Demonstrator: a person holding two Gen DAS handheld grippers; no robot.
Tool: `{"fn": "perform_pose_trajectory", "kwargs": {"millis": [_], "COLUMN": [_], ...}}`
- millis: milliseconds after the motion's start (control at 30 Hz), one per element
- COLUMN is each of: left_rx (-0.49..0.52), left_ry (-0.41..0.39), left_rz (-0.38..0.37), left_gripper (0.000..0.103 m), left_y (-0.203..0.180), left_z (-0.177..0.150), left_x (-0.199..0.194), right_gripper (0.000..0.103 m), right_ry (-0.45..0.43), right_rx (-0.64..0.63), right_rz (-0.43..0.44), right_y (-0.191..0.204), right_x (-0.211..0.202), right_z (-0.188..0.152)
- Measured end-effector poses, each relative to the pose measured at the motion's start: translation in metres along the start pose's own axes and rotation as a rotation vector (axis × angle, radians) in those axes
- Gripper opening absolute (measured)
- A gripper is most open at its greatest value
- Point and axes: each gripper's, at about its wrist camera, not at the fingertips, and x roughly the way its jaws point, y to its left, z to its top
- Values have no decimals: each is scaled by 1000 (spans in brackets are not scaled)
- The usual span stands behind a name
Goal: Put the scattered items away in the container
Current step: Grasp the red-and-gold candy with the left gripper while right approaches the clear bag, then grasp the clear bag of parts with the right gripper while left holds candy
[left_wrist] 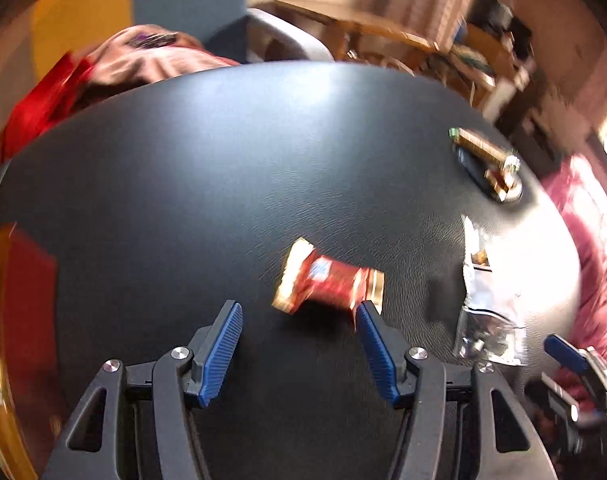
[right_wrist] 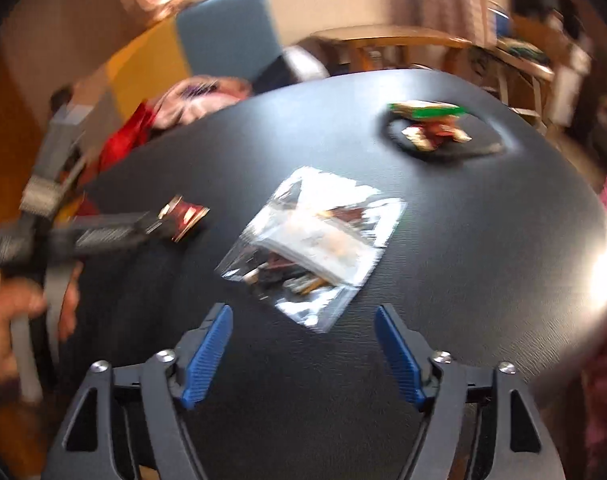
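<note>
Both frames motion-blurred, so fine detail is soft.

Left gripper [left_wrist: 299,308]: fingers wide apart, nothing held. Red and gold snack wrapper [left_wrist: 329,282] lies flat on the black table [left_wrist: 223,160], just ahead of the tips; its right end touches or overlaps the right blue pad [left_wrist: 377,352], can't tell which.

Right gripper [right_wrist: 303,312]: fingers wide apart too, nothing held. Clear zip bag [right_wrist: 315,244] with small mixed bits inside sits just ahead, between the finger lines, flat on the table.

Step, as I judge it: approach for pickup, each gripper lined on its own item, no grasp made yet. Next move calls for lowering so the pads straddle the item, then closing. Wrapper is thin and flat, so the tips need to get right down to the surface. Bag is slick and floppy; probably pinch a corner or edge.

Farther: dark shallow container [right_wrist: 443,144] toward the table's far right, already holding a green wrapped bar [right_wrist: 427,110] and a red-gold wrapper [right_wrist: 435,132]. Well apart from both loose items.

In the way: nothing lies between the items and the container. The two grippers work near each other, so they could clash. Chairs, fabric and wooden furniture beyond the table edge, blurred.
</note>
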Motion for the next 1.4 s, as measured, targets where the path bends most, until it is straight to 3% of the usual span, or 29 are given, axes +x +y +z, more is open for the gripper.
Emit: {"fn": "perform_pose_trajectory", "kwargs": {"millis": [167,533,1000,1067,1167,1400], "left_rx": [-58,28,119,148,179,194], "left_ry": [-45,-15,9,2,-6,-13], "left_rz": [-34,-92,-45,-25,9,1], "left_gripper": [65,71,70,68,61,48], "left_y": [19,-20,-35,-38,-41,-40], "left_z": [-22,14,24,23,19,10], "left_x": [-24,8,36,38,37,32], "right_gripper": [89,97,100,91,69,48], "right_ry": [-16,3,37,30,10,5], "right_rx": [136,192,24,7,-14,-41], "right_rz": [-6,-56,-174,-189,-187,-146], "right_y": [-25,-23,21,21,19,13], "right_x": [1,32,69,69,66,56], "right_z": [11,34,52,52,52,53]}}
